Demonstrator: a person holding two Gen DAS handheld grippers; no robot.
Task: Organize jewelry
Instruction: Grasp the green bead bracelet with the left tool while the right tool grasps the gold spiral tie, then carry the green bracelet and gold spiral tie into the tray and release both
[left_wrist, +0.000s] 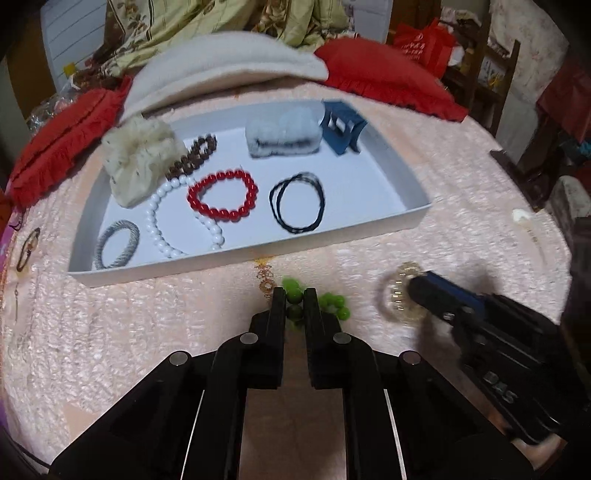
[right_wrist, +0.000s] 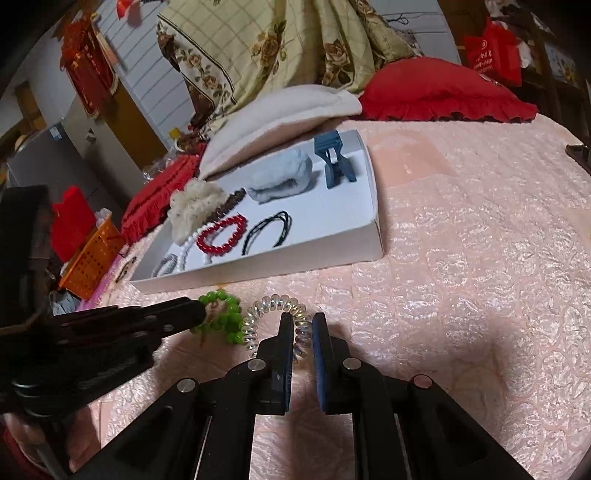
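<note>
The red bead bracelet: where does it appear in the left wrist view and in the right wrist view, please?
Left wrist view: the red bead bracelet lies near the picture's centre, inside the white tray, between the white bead necklace and the black hair ties.
Right wrist view: it sits left of centre, in the tray's near half.
Shared landmark: the blue hair clip at the tray's far right corner.

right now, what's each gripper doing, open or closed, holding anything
Left gripper: closed on the green bead bracelet, on the bedspread.
Right gripper: closed on the clear spiral hair tie, beside it.
</note>
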